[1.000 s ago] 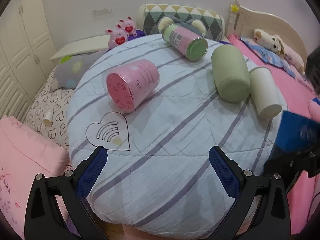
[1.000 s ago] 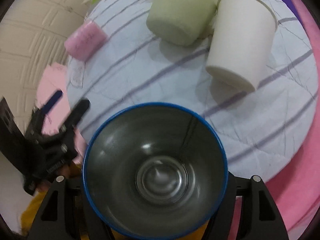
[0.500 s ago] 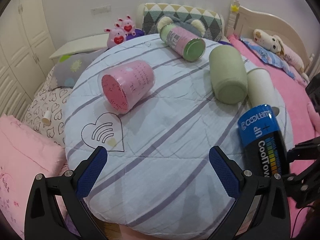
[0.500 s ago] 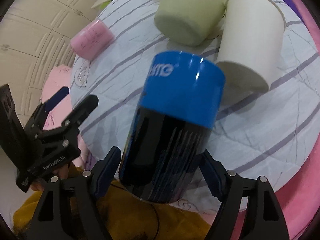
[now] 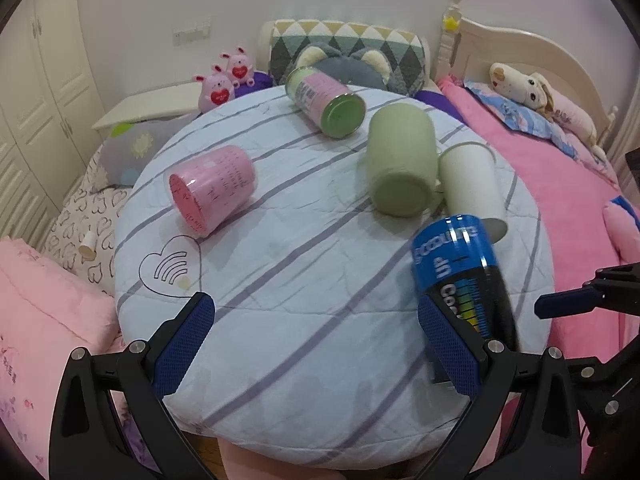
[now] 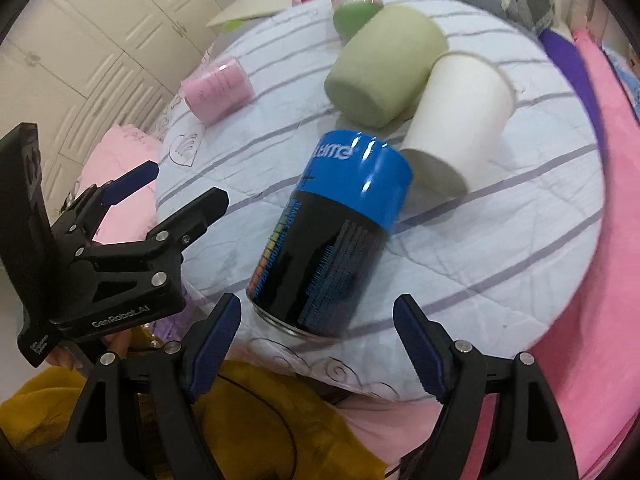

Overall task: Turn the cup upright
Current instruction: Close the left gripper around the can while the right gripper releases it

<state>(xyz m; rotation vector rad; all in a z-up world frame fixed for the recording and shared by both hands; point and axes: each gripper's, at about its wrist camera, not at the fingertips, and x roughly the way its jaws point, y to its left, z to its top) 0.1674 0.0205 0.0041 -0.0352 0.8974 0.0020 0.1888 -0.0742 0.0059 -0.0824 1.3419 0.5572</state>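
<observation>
A black cup with a blue band stands mouth-down near the round table's front right edge, blue base up; it also shows in the left wrist view. My right gripper is open, its fingers on either side of the cup's lower rim, not touching it. My left gripper is open and empty above the table's front edge, left of the cup. On the table lie a white paper cup, a green cup, a pink cup and a pink-and-green can, all on their sides.
The round table has a striped pale-blue quilted cover. A pink bed with plush toys lies to the right. Pillows and two pink plush rabbits sit behind. White wardrobes stand at the left.
The blue-banded cup went from mouth toward my right camera to mouth-down on the table. My right gripper let go of it and opened wide. The left gripper stayed open.
</observation>
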